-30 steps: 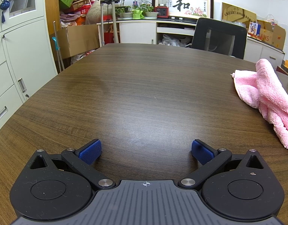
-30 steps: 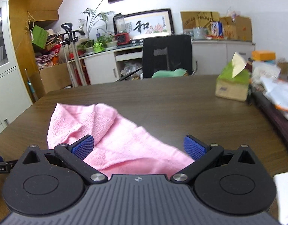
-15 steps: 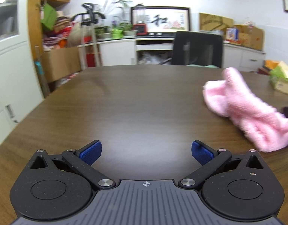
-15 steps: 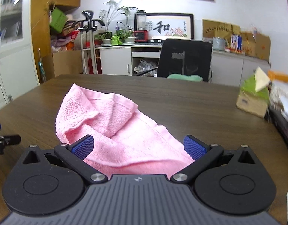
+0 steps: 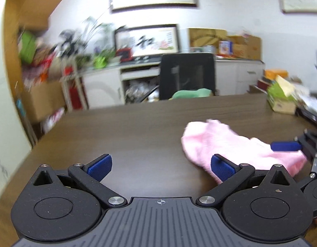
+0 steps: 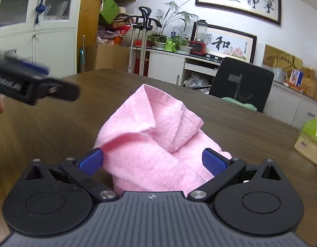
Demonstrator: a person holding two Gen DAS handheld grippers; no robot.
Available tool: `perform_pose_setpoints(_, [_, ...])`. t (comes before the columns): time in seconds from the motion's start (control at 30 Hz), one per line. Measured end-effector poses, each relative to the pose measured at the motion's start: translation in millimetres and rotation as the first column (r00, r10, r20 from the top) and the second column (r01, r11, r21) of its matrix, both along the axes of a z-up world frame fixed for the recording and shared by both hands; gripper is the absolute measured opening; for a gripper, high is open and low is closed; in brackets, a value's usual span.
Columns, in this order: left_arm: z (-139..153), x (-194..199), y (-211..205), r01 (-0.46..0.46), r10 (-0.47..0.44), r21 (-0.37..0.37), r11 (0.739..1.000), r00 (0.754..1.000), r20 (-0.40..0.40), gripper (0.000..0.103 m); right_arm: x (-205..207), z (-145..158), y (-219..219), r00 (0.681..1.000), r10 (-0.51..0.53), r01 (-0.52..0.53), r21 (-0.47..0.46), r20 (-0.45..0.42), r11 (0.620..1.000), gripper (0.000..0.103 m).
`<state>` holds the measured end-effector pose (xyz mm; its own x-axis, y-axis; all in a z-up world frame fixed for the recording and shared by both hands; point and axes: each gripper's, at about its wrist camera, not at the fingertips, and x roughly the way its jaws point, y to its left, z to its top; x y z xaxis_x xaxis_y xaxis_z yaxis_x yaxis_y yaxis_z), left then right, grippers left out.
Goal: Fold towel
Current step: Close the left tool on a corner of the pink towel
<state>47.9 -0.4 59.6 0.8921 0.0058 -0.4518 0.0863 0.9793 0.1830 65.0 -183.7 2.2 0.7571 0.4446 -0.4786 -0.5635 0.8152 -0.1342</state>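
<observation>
Towel [image 6: 156, 144] between right claw [image 6: 152, 162] fingers

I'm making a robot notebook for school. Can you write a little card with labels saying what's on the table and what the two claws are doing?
Towel: pink towel, crumpled in a heap, not folded yet
Table: dark wooden table
Right claw: right claw open, towel between its fingers
Left claw: left claw open, holding nothing, towel just to its right
Also on table: green tissue box at the far right
Behind table: black chair
</observation>
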Motion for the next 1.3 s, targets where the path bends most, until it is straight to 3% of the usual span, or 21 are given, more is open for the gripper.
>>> perform_pose_setpoints(0.13, [-8, 7, -33, 0.105, -0.106, 0.088, 0.991, 0.994, 0.014, 0.103, -4, 0, -11, 0.998, 0.026, -0.026, 0.003, -0.053, 1.0, 0.103])
perform_pose_setpoints(0.23, [-20, 14, -58, 0.094, -0.102, 0.21, 0.973, 0.994, 0.03, 0.103, -8, 5, -19, 0.997, 0.05, -0.051, -0.012, -0.065, 0.999, 0.103])
perform_pose_setpoints(0.3, [-26, 20, -66, 0.088, -0.099, 0.248, 0.965, 0.994, 0.034, 0.103, -13, 11, -28, 0.996, 0.064, -0.064, -0.002, -0.06, 0.998, 0.103])
perform_pose_setpoints(0.43, [-33, 27, -68, 0.131, -0.145, 0.212, 0.968, 0.988, 0.051, 0.103, -12, 22, -57, 0.99, 0.06, -0.044, 0.129, -0.125, 0.991, 0.103])
perform_pose_setpoints(0.5, [-32, 31, -66, 0.188, -0.194, 0.136, 0.973, 0.981, 0.03, 0.103, -8, 23, -64, 0.986, 0.056, -0.033, 0.148, -0.157, 0.988, 0.103])
perform_pose_setpoints(0.57, [-33, 33, -66, 0.218, -0.222, 0.106, 0.97, 0.975, 0.024, 0.103, -6, 23, -69, 0.98, 0.067, -0.041, 0.137, -0.186, 0.99, 0.103])
perform_pose_setpoints(0.67, [-37, 29, -67, 0.261, -0.269, 0.129, 0.957, 0.962, 0.046, 0.103, -10, 25, -76, 0.973, 0.094, -0.078, 0.081, -0.211, 0.994, 0.103])
perform_pose_setpoints(0.77, [-42, 22, -74, 0.269, -0.288, 0.194, 0.943, 0.955, 0.076, 0.103, -16, 28, -85, 0.967, 0.119, -0.098, 0.105, -0.223, 0.99, 0.103])
perform_pose_setpoints(0.87, [-49, 19, -83, 0.251, -0.285, 0.251, 0.935, 0.952, 0.109, 0.1, -20, 29, -84, 0.966, 0.124, -0.103, 0.104, -0.227, 0.989, 0.103])
perform_pose_setpoints(0.97, [-56, 24, -91, 0.224, -0.265, 0.287, 0.931, 0.958, 0.112, 0.092, -22, 28, -78, 0.968, 0.118, -0.106, 0.064, -0.223, 0.992, 0.103])
perform_pose_setpoints(1.03, [-61, 25, -94, 0.212, -0.253, 0.301, 0.93, 0.962, 0.104, 0.077, -21, 26, -74, 0.969, 0.115, -0.11, 0.037, -0.218, 0.993, 0.103])
perform_pose_setpoints(1.2, [-66, 20, -90, 0.171, -0.214, 0.28, 0.945, 0.968, 0.129, 0.077, -23, 26, -72, 0.968, 0.12, -0.117, 0.026, -0.223, 0.993, 0.103])
perform_pose_setpoints(1.3, [-64, 9, -86, 0.081, -0.147, 0.307, 0.948, 0.969, 0.198, 0.084, -23, 26, -72, 0.968, 0.115, -0.113, 0.022, -0.222, 0.993, 0.103])
